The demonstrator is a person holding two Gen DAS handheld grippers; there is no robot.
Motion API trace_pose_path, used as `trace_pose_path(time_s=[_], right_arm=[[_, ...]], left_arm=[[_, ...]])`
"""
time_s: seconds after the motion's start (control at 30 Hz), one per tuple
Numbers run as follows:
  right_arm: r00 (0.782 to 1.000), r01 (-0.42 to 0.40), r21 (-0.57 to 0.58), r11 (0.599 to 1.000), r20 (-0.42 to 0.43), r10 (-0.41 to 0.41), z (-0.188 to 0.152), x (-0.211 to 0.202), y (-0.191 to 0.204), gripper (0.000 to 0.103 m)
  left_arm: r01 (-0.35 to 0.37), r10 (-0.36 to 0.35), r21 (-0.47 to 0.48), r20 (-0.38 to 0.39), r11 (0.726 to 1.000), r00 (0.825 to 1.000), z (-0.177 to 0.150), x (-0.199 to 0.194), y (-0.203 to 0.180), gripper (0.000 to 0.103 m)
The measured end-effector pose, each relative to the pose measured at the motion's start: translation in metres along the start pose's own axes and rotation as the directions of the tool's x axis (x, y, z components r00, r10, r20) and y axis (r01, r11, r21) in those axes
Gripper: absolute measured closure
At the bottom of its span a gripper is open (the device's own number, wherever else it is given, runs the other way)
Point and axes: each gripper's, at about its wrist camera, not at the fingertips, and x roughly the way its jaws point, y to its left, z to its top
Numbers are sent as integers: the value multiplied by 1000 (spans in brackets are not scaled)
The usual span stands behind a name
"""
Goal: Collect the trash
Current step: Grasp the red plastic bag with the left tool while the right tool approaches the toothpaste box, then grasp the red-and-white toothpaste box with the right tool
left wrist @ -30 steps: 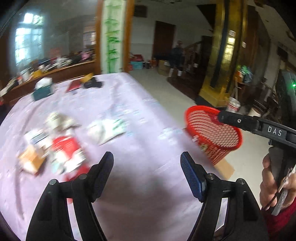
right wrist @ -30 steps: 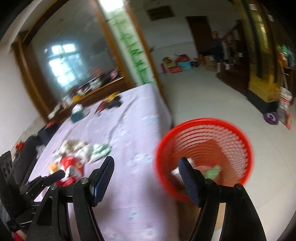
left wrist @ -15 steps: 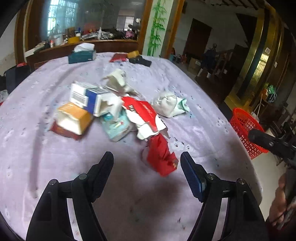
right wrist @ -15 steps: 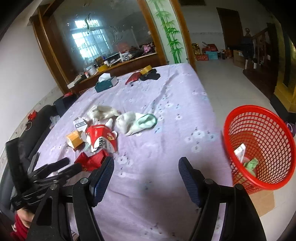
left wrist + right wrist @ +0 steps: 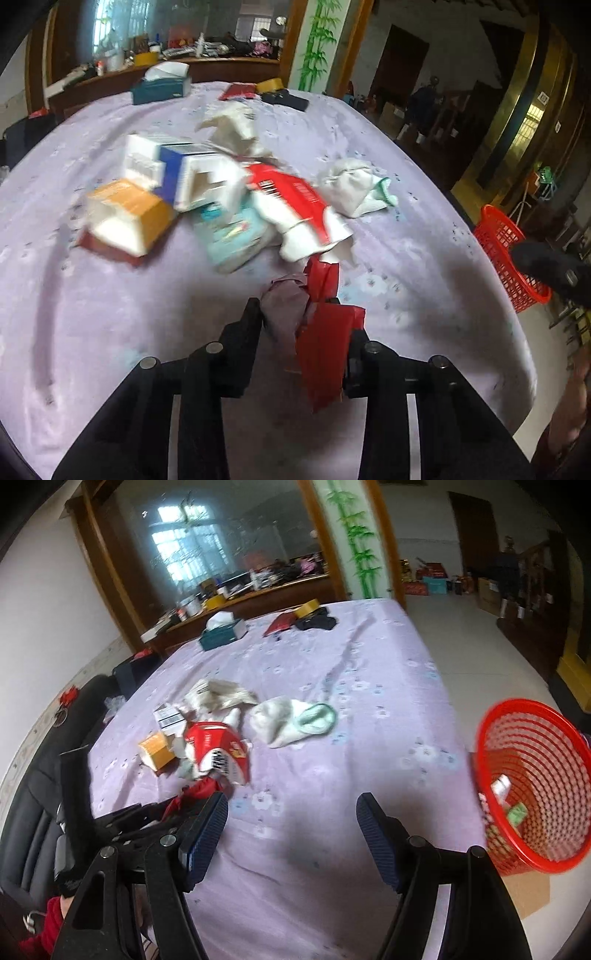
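My left gripper (image 5: 304, 317) is shut on a crumpled red wrapper (image 5: 325, 339), with a fold of the lilac tablecloth (image 5: 286, 306) pinched beside it. Behind it lies a trash pile: a red-and-white carton (image 5: 295, 206), an orange box (image 5: 129, 214), a blue-and-white box (image 5: 177, 170), a teal packet (image 5: 232, 236) and a white-and-green bag (image 5: 354, 188). My right gripper (image 5: 291, 830) is open and empty above the table's front part. The red mesh basket (image 5: 535, 786) stands on the floor at the right with some trash inside.
A teal tissue box (image 5: 160, 86), a red booklet (image 5: 236, 91), a yellow tape roll (image 5: 269, 85) and a black item (image 5: 286, 99) lie at the far end of the table (image 5: 110, 350). A black chair (image 5: 37, 775) stands at the table's left side.
My left gripper moved forward to the red wrapper and shut on it. My right gripper swung left from the basket towards the table and stayed open.
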Motion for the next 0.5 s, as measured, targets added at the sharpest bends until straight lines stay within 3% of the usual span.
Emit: trace_pose_path(time_s=[0.27, 0.5], right_arm=[[991, -112, -62, 992, -83, 106, 20, 58, 46, 26], [986, -131, -80, 988, -111, 122, 31, 110, 66, 27]], left_arm=[[-112, 114, -24, 73, 993, 991, -19, -22, 38, 69], [-98, 102, -51, 83, 994, 991, -18, -20, 51, 69]])
